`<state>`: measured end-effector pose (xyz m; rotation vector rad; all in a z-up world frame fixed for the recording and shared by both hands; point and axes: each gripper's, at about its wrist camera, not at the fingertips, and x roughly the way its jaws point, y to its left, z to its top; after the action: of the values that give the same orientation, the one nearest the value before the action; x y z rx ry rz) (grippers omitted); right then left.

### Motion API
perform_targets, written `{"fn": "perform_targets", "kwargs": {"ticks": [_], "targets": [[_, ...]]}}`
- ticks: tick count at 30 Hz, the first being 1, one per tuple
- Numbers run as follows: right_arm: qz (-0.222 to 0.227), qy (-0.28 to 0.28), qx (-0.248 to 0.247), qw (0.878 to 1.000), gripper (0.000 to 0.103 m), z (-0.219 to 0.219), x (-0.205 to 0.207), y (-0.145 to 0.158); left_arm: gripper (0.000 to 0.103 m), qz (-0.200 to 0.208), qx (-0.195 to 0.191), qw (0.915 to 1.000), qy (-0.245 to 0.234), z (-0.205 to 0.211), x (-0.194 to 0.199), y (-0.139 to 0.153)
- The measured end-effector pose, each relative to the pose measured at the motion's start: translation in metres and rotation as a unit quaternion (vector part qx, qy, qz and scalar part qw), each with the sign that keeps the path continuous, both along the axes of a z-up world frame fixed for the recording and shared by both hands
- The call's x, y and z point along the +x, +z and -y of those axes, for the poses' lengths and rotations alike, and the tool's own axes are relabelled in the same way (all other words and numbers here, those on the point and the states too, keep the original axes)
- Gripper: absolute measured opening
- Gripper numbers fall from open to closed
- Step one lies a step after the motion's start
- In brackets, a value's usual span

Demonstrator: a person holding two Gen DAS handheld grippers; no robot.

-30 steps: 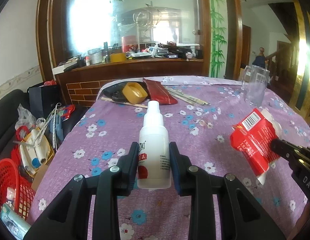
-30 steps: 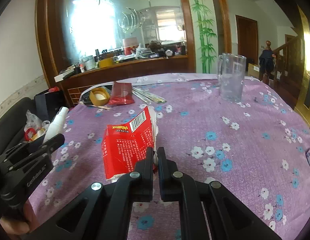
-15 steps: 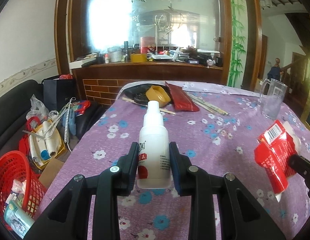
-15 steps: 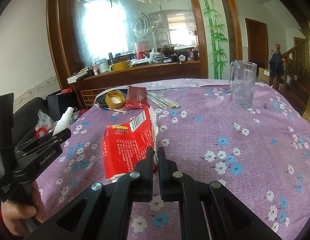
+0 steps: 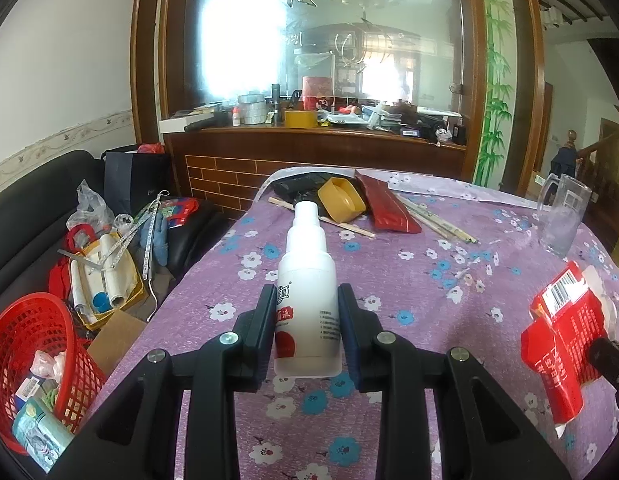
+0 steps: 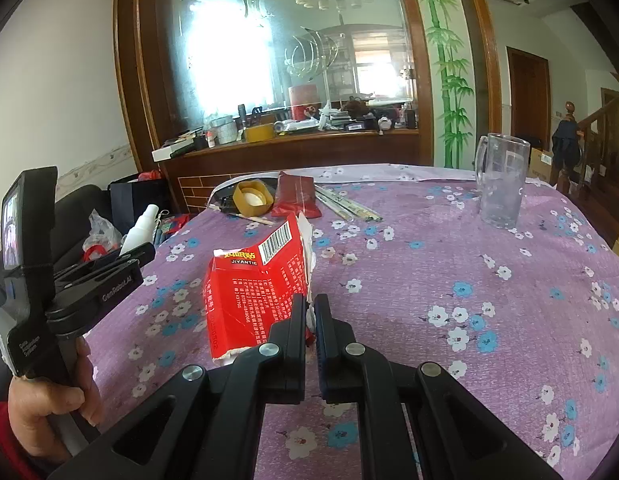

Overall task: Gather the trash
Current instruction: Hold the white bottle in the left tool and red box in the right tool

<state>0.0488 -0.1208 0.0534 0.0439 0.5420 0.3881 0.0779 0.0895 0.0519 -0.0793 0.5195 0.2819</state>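
Etched glass partition [image 5: 309, 40], black sofa [image 5: 33, 208]

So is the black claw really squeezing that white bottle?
Touching. In the left wrist view both fingers of the left gripper press against the sides of the white bottle, holding it up off the purple tablecloth.

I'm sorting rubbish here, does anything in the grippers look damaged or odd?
Yes. The red carton, pinched by its edge in the right gripper, is crushed and torn open at the top, its white lining showing. The white spray bottle in the left gripper looks intact.
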Motion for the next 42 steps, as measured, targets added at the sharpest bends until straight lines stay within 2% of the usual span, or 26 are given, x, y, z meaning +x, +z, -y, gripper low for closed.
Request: {"fn": "perform_targets", "kwargs": {"ticks": [22, 30, 36, 42], "targets": [[0.013, 0.014, 0.002, 1.0, 0.006, -0.005, -0.008, 0.003, 0.029, 0.008, 0.01, 0.9998, 0.012, 0.001, -0.001, 0.001], [0.017, -0.003, 0.013, 1.0, 0.006, 0.002, -0.007, 0.007, 0.029, 0.003, 0.013, 0.9999, 0.007, 0.008, -0.001, 0.007], [0.016, -0.033, 0.01, 0.999, 0.006, 0.009, 0.002, 0.009, 0.029, 0.007, 0.008, 0.9999, -0.009, 0.012, -0.026, 0.021], [0.0, -0.037, 0.005, 0.999, 0.005, 0.005, -0.005, 0.014, 0.029, 0.01, 0.011, 0.9995, -0.029, 0.01, -0.063, 0.03]]}}
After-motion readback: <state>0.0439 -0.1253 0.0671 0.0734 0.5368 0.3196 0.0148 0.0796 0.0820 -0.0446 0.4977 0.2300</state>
